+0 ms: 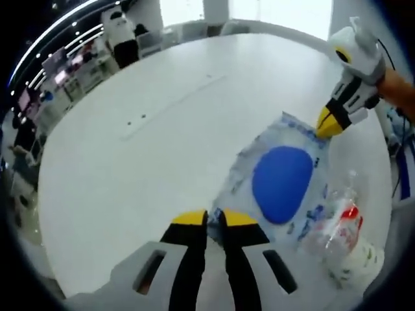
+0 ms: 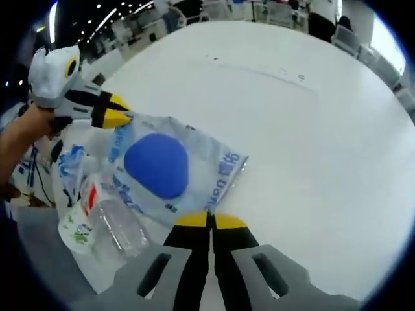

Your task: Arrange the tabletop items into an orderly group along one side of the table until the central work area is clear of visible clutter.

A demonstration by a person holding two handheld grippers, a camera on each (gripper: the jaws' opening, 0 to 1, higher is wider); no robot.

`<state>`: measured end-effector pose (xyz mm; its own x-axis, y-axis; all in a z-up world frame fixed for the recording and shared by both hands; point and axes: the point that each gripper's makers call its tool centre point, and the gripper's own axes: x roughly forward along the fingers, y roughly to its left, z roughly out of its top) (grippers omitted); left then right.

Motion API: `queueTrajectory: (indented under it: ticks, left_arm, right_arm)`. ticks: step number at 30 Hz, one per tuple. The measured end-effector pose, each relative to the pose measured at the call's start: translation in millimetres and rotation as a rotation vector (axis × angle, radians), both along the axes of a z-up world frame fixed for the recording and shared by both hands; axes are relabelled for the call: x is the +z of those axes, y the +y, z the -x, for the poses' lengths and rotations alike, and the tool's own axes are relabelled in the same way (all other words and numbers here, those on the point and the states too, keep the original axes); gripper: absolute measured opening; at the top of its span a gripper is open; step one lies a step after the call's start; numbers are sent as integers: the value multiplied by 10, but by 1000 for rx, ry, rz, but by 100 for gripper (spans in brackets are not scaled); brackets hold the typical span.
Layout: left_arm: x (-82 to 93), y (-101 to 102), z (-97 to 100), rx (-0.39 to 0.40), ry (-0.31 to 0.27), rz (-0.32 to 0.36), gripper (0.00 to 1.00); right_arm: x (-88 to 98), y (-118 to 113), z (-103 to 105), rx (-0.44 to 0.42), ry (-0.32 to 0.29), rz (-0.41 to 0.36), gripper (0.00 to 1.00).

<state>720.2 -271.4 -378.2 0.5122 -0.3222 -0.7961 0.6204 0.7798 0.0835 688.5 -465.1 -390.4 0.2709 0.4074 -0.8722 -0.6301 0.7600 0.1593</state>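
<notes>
The left claw [image 1: 214, 218] rises from the near edge of its own view with its yellow-tipped jaws drawn almost together, pinching one edge of a clear plastic packet [image 1: 280, 184] printed with a large blue oval – the right claw [image 2: 211, 221] does the same at the opposite edge in the right gripper view, its jaws narrow and closed on the film. Each claw also shows across the packet in the other's view, so the packet lies stretched between the two. It rests flat on the white desk [image 1: 130, 168], close to one edge and well apart from the bare middle. Just beside it, nearer that edge, lies a clear plastic bottle [image 2: 113, 223] with a red patch on its label, on its side and touching or overlapping the packet's border; a small white tub with green print [image 2: 76, 232] sits against it. The step in hand looks to be shifting the packet into the edge group – judged from this, the next move calls for both claws travelling together, keeping the film taut and low so it slides without nudging the bottle off the edge, then letting go once it sits square beside the others
</notes>
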Motion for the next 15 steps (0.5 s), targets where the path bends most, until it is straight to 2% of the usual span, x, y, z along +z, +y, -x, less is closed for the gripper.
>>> queueTrajectory:
  ticks: [6,15]
  left_arm:
    - [-40,47,-32,-11,-18,-41,13]
    - [-85,47,-53,-16,-30,-51,12]
  right_arm:
    - [-2,2,-6,3,-3,4,1]
    - [-4,-2,-15,-3,-4,1,1]
